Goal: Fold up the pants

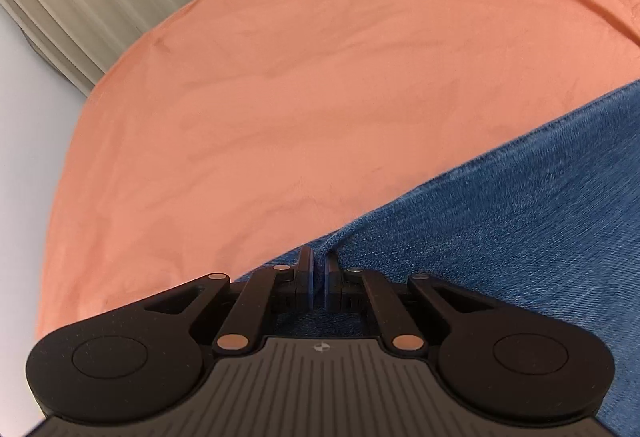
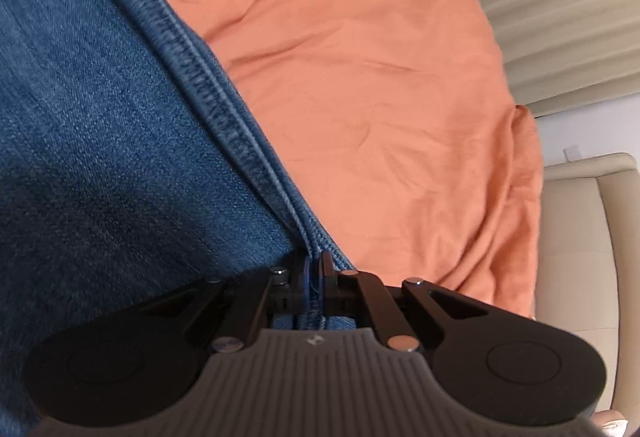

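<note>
left wrist view is showing the left gripper (image 1: 318,269) pinching the pants (image 1: 500,221) edge, jaws nearly closed, while the right gripper (image 2: 316,269) is clamping the hem (image 2: 224,109) over the orange sheet (image 2: 360,77), both likely needing to carry it across together.

Pants (image 1: 500,221) on sheet (image 1: 260,97), apparently

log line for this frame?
fold pants | left hand-held gripper shut on jeans | right hand-held gripper shut on jeans seam | over orange sheet

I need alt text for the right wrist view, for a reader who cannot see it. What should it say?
The right gripper has its jaws closed on the stitched edge of blue denim pants, which fill the left side of the view. The pants lie on a wrinkled orange sheet, with beige pleated curtains behind.
</note>
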A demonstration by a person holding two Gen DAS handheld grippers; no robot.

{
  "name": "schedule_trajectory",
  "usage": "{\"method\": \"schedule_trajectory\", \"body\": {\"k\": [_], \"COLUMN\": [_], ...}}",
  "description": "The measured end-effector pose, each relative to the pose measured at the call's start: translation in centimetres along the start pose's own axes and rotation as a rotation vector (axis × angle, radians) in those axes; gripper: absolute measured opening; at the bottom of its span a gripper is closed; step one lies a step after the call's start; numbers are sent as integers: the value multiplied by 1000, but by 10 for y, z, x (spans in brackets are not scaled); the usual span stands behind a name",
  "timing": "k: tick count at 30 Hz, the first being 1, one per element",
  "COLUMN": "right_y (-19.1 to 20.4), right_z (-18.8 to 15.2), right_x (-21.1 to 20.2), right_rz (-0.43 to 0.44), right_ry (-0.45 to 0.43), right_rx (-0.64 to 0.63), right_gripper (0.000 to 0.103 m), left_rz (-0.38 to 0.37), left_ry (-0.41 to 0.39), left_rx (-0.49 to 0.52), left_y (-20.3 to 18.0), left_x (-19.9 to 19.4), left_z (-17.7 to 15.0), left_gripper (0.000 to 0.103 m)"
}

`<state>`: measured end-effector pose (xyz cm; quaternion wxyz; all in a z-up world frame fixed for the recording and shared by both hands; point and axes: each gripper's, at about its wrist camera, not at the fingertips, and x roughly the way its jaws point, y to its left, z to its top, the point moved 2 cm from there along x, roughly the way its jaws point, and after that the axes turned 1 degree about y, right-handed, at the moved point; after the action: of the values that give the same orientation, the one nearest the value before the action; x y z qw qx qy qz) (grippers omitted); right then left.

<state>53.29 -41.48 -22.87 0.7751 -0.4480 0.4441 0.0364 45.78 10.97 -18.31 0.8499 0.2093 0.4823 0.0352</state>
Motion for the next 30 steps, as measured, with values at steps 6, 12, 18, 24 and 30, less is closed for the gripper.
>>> {"method": "schedule_trajectory", "body": {"k": [6,12,18,24,30], "right_y": [1,-17,-58,-121,-119], "right_z": [-2,1,-9,-67,-146], "right_x": [-18,-27,-39,-79,-99], "right_rz": [-31,-21,-8,109,249], "right_ry": [-20,-37,-45,-46,-17], "right_rx": [32,185,414,816,1135], "right_gripper": [0,0,41,41,33], "left_rz": [11,5,-1,-34,-49], "left_ry": [-36,-59,-136,-163,-119], "left_rx": [-22,-66,-106,-201,-239], "left_y": [5,6,20,43,46], "left_x": [-5,-16,-50,-89,-102], "left_z": [-7,-3,1,-7,-42], "left_gripper": [5,6,72,70,70]}}
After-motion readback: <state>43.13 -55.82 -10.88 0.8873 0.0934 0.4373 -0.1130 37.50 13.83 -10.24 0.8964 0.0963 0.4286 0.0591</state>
